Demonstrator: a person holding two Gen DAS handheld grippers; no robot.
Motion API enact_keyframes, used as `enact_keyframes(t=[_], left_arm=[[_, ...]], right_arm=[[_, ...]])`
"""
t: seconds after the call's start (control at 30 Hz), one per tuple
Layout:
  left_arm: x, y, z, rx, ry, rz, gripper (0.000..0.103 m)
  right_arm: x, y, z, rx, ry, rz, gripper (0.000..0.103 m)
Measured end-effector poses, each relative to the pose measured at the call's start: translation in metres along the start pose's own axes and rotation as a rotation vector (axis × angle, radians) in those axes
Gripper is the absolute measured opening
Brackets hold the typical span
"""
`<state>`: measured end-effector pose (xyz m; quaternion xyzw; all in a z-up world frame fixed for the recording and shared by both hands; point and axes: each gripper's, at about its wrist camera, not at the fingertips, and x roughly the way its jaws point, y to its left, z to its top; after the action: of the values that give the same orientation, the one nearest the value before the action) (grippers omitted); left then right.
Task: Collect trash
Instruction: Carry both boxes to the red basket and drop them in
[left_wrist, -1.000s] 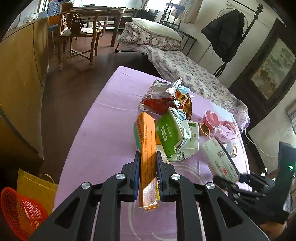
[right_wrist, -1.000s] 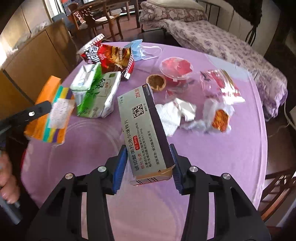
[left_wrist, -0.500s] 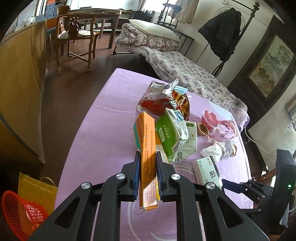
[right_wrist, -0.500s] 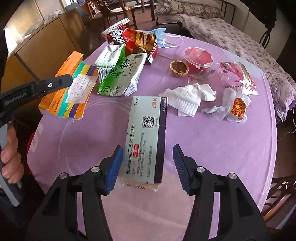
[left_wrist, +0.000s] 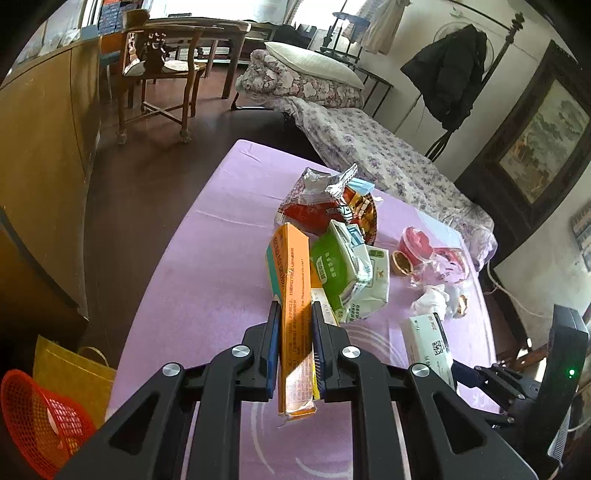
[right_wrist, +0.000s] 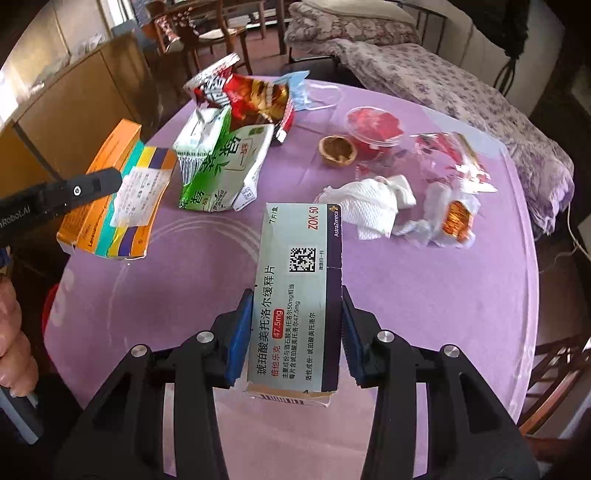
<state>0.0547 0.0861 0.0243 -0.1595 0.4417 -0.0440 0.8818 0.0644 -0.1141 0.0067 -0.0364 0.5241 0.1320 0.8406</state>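
My left gripper (left_wrist: 293, 349) is shut on an orange medicine box (left_wrist: 291, 295), held edge-up above the purple table; the box also shows in the right wrist view (right_wrist: 110, 206). My right gripper (right_wrist: 293, 328) is shut on a grey-and-purple medicine box (right_wrist: 299, 280), held flat above the table's near side; this box also shows in the left wrist view (left_wrist: 428, 339). On the table lie a green tissue pack (right_wrist: 225, 166), a red snack bag (right_wrist: 251, 99), a crumpled white tissue (right_wrist: 373, 203), a walnut shell (right_wrist: 338, 149) and a red-lidded cup (right_wrist: 373, 125).
A red mesh basket (left_wrist: 40, 424) and a yellow bag (left_wrist: 70, 373) stand on the floor left of the table. A blue face mask (right_wrist: 306, 92), clear wrappers (right_wrist: 450, 155) and a wrapped snack (right_wrist: 454, 221) lie at the right. A bed (left_wrist: 369, 136) and wooden chair (left_wrist: 159, 70) stand beyond.
My right gripper has lowered and levelled its box, loosened around it, then closed on it again. The left gripper has kept hold of the orange box, nearly still.
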Motion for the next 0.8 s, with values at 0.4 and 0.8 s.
enact_keyframes(t=[0.4, 0.8], left_arm=[[-0.097, 0.063, -0.030, -0.116, -0.112, -0.030, 0.016], [-0.181, 0.219, -0.103, -0.331, -0.147, 0.244, 0.016]], right_arm=[[-0.051, 0.042, -0.021, 0.056, -0.094, 0.271, 0.044], [-0.069, 0.239, -0.025, -0.313, -0.019, 0.477, 0.044]])
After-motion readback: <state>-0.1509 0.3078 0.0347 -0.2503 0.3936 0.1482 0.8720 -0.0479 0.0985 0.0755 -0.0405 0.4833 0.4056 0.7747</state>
